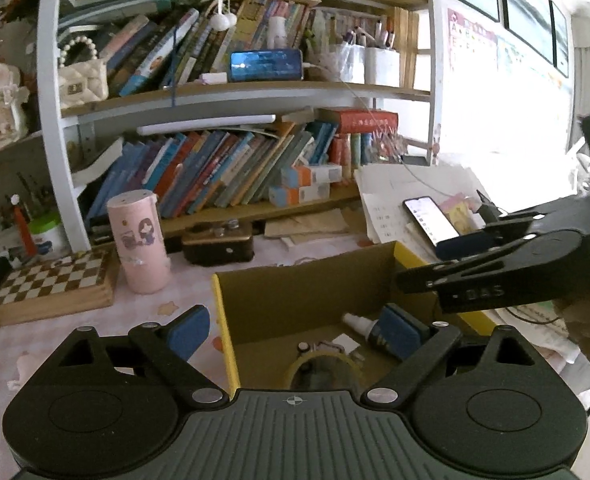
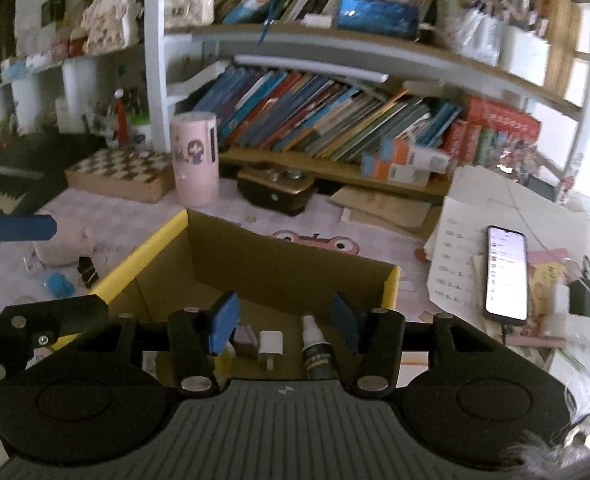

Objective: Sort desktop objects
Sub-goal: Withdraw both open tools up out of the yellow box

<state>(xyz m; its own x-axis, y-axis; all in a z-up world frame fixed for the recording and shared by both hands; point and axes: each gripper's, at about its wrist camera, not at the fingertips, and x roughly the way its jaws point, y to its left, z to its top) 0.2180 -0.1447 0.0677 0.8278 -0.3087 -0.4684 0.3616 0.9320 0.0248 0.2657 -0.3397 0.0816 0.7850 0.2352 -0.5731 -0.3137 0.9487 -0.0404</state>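
Observation:
An open cardboard box with yellow edges point(image 1: 221, 312) point(image 2: 393, 286) stands on the pink desk. Inside lie a small spray bottle point(image 1: 361, 325) point(image 2: 315, 346), a white charger plug point(image 2: 270, 346), a tape roll point(image 1: 323, 364) and small bits. My left gripper point(image 1: 295, 334) is open and empty over the box's left wall. My right gripper point(image 2: 285, 320) is open and empty above the box's near side; it shows at the right in the left wrist view point(image 1: 475, 276). A black binder clip point(image 2: 87, 271) and a blue scrap point(image 2: 59, 283) lie left of the box.
A pink cylinder point(image 1: 139, 240), a chessboard box point(image 1: 59, 284) and a black-gold case point(image 1: 219, 242) stand behind the box. A lit phone point(image 2: 507, 272) lies on papers at the right. Bookshelves point(image 1: 231, 92) rise at the back. A pink pouch point(image 2: 61, 244) lies left.

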